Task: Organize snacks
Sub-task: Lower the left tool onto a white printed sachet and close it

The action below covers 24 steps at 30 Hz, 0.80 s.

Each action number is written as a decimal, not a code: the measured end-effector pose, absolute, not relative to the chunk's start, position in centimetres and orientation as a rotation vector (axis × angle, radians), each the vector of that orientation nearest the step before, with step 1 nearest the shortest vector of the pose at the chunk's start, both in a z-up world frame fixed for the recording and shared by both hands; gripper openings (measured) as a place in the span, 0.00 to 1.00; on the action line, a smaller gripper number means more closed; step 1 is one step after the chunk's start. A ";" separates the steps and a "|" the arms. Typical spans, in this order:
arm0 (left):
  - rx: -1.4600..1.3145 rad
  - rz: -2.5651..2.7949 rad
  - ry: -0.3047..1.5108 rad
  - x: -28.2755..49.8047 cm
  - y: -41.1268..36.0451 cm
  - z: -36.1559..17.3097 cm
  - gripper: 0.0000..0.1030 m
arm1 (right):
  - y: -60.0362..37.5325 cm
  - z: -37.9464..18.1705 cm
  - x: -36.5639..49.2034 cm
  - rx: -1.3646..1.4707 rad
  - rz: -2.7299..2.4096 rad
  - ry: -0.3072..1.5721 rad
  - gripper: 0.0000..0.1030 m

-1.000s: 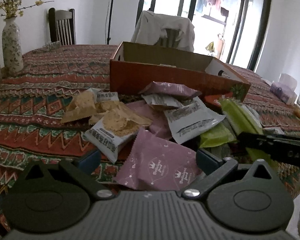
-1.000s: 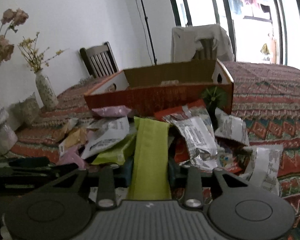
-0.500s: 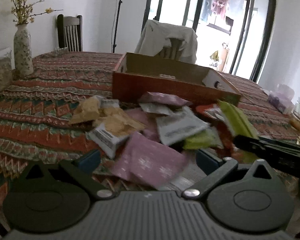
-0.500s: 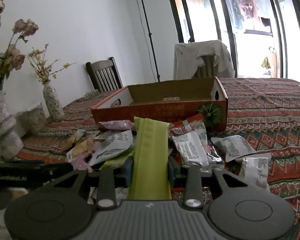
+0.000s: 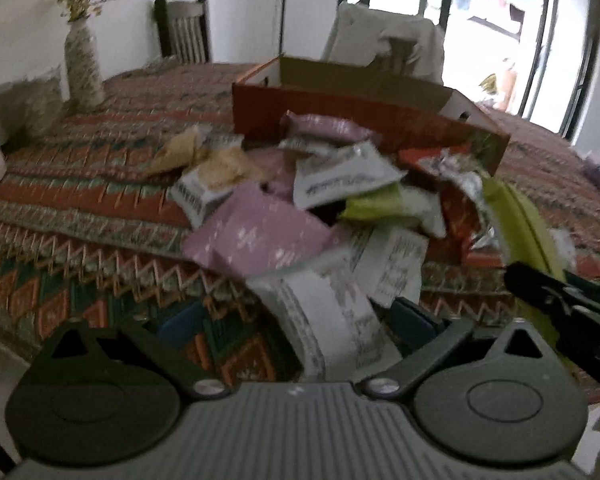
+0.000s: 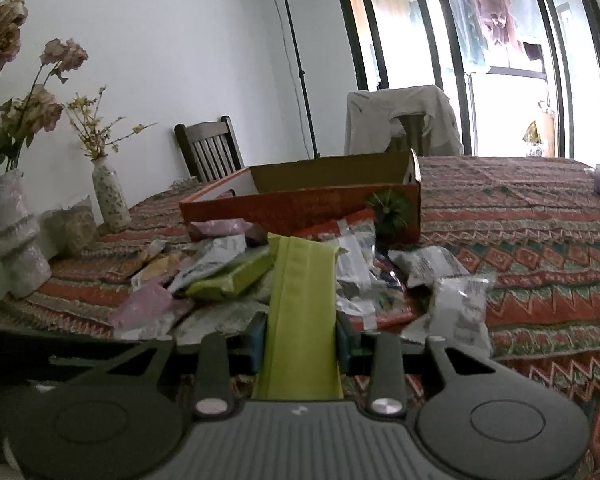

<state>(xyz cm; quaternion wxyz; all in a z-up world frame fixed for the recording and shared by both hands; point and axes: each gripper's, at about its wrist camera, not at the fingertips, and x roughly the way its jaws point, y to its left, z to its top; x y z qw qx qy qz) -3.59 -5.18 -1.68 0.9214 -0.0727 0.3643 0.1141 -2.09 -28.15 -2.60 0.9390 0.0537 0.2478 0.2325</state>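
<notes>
Right gripper (image 6: pixel 300 338), closed on the long green packet (image 6: pixel 301 304) at lower centre, could lose this limp wrapper short of the cardboard box (image 6: pixel 300 196) behind the snack pile (image 6: pixel 260 272); left gripper (image 5: pixel 300 320), spread wide, holds nothing.

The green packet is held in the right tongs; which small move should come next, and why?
Probably carry the green packet forward, over the near wall of the cardboard box, then release. The right tongs grip it above the pile, and the box stands open just behind.
</notes>
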 end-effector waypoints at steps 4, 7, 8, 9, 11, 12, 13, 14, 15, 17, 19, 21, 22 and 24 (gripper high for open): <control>-0.159 0.232 0.763 -3.9 -5.2 -1.8 0.58 | -28.3 -2.9 -2.4 0.117 0.490 0.504 0.33; -0.172 0.193 0.760 -4.4 -4.9 -1.5 0.45 | -28.4 -3.0 -2.5 0.127 0.494 0.501 0.33; -0.178 0.184 0.759 -4.6 -4.8 -1.5 0.41 | -28.4 -3.0 -2.6 0.128 0.495 0.500 0.33; -0.180 0.176 0.758 -4.8 -4.7 -1.4 0.40 | -28.4 -3.0 -2.7 0.129 0.496 0.499 0.33; -0.184 0.158 0.744 -5.1 -4.5 -1.2 0.40 | -28.3 -2.9 -2.8 0.128 0.496 0.497 0.33; -0.181 0.149 0.733 -5.4 -4.4 -1.0 0.40 | -28.3 -2.8 -2.9 0.127 0.494 0.495 0.33; -0.174 0.141 0.720 -5.8 -4.4 -0.7 0.40 | -28.3 -2.7 -3.0 0.126 0.492 0.492 0.33; -0.168 0.134 0.708 -6.0 -4.3 -0.4 0.40 | -28.4 -2.6 -3.1 0.125 0.488 0.487 0.33; -0.166 0.125 0.693 -6.2 -4.2 0.0 0.40 | -28.4 -2.5 -3.2 0.125 0.484 0.481 0.33; -0.160 0.116 0.651 -6.6 -3.8 1.0 0.40 | -28.5 -2.0 -3.2 0.124 0.473 0.467 0.33; -0.154 0.114 0.599 -6.7 -3.5 2.2 0.40 | -28.6 -1.5 -3.1 0.121 0.462 0.451 0.33; -0.151 0.103 0.566 -6.4 -3.2 3.0 0.40 | -28.5 -0.9 -2.8 0.114 0.448 0.432 0.33; -0.147 0.100 0.553 -6.0 -3.0 3.4 0.40 | -28.4 -0.6 -2.5 0.112 0.444 0.425 0.33; -0.147 0.087 0.535 -5.0 -2.6 3.9 0.40 | -28.2 -0.1 -1.9 0.101 0.433 0.412 0.33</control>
